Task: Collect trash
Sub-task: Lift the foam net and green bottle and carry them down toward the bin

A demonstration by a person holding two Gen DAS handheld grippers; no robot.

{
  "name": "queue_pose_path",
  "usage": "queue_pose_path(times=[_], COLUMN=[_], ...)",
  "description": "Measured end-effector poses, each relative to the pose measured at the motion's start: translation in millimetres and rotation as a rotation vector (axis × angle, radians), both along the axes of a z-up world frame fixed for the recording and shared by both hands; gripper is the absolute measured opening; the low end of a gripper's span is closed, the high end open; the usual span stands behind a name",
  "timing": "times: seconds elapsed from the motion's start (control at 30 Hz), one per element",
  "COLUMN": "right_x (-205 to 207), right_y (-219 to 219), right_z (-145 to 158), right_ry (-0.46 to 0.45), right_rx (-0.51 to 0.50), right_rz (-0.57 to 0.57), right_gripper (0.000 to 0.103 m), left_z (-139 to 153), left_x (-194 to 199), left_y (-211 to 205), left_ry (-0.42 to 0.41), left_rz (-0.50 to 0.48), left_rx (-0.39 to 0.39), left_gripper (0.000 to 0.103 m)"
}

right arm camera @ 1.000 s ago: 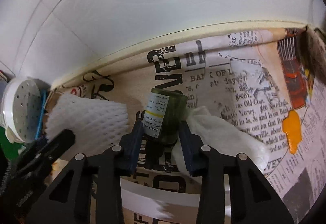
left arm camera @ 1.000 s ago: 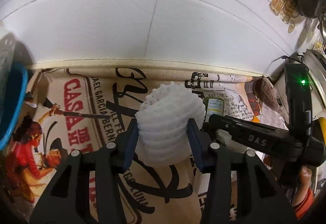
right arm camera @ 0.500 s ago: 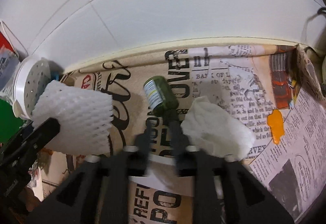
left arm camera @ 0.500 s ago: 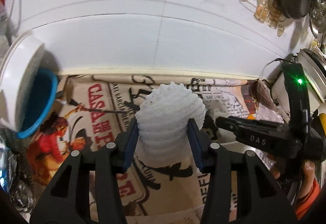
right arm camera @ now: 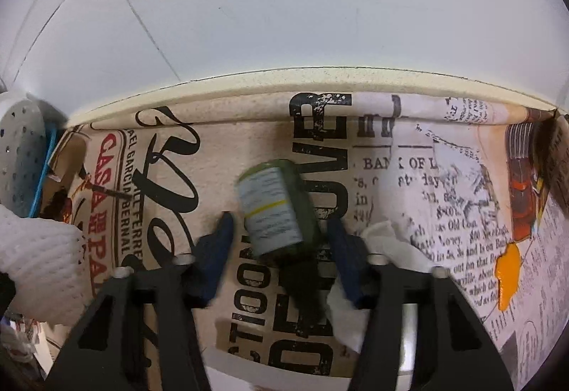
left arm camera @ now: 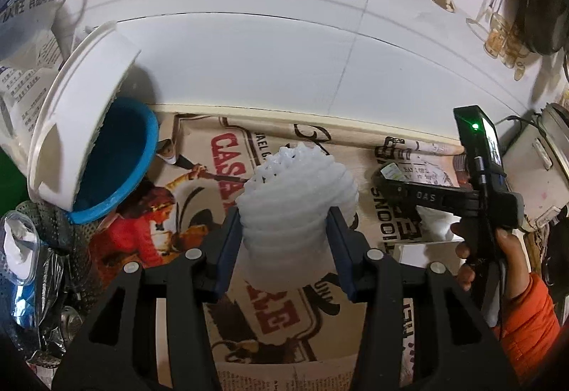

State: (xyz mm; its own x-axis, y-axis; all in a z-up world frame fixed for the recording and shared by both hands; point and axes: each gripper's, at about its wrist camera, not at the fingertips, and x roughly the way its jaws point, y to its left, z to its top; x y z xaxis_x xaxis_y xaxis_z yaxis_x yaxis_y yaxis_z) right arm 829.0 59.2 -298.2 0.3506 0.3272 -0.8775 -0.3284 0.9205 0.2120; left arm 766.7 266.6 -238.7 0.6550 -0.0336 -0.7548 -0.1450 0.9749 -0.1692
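Observation:
My left gripper [left arm camera: 284, 231] is shut on a white foam net sleeve [left arm camera: 295, 199] and holds it above the printed tablecloth [left arm camera: 284, 316]. To its left stands a blue bin [left arm camera: 121, 156] with its white lid [left arm camera: 74, 113] tipped up. A green bottle [right arm camera: 281, 209] with a pale label lies on the cloth between the fingers of my right gripper [right arm camera: 282, 238], which is open with a gap on each side. A crumpled white tissue [right arm camera: 387, 245] lies just right of the bottle. A hand in an orange sleeve [left arm camera: 526, 316] holds the right gripper [left arm camera: 426, 195].
A white tiled wall [right arm camera: 284, 17] closes the back of the table. A white appliance [left arm camera: 533, 170] stands at the right end. Mesh and plastic bags [left arm camera: 35, 270] crowd the left side below the bin. A white card [left arm camera: 416, 252] lies on the cloth.
My right gripper let go of the bottle, which now lies on the cloth, and its jaws stand wider around it. My left gripper carried the foam net leftwards, bringing the bin into view.

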Motion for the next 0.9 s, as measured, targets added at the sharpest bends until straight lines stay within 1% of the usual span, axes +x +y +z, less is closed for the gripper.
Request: queue_pose_path(times=[0.1,0.17,0.23,0.4,0.53,0.63,0.77,0.9], right_x=[-5.4,-14.6,-27.6,-70.8,-112.3,-144.7,-194.0,-239.5], right_y=[-5.8,-12.2,-21.9,-59.4,-96.1,-116.5,-143.6,-158.3], right_z=[4.6,13.3,27.2,72.5,110.1,130.2,154.8,168.8], right_ry=[0.001,-0.010,-0.027,-0.100,-0.173,-0.207,-0.242,-0.258], right_rx=[0.023,0.038,0.065,0.137,0.175,0.202,0.215,0.221], right_rz=[0.008,0.006,0.001,-0.003,0.024,0.056,0.104,0.143], right_gripper=[0.043,0.042,0.042,0.042,0.042,0.042,0.042,0.042], left_z=[3.1,7.2,12.4,32.2,52.2,67.0,85.1,98.9], left_x=[-3.2,-6.8,-11.6,-32.4,-64.1,-94.1,-139.3,-178.4], left_y=[-3.2,-10.1,-18.5,-49.4,-84.0,-108.4,-136.8,-155.7], left_ry=[-0.001,-0.006,-0.010,-0.039,-0.082,-0.108,-0.141,-0.157], left_rz=[0.004,0.001,-0.001,-0.004,0.010,0.035,0.065,0.071], left_rx=[0.001,0.003,0.007,0.014,0.036,0.030,0.020,0.013], left_gripper=[0.047,0.047,0.047,0.047,0.047,0.047,0.047,0.047])
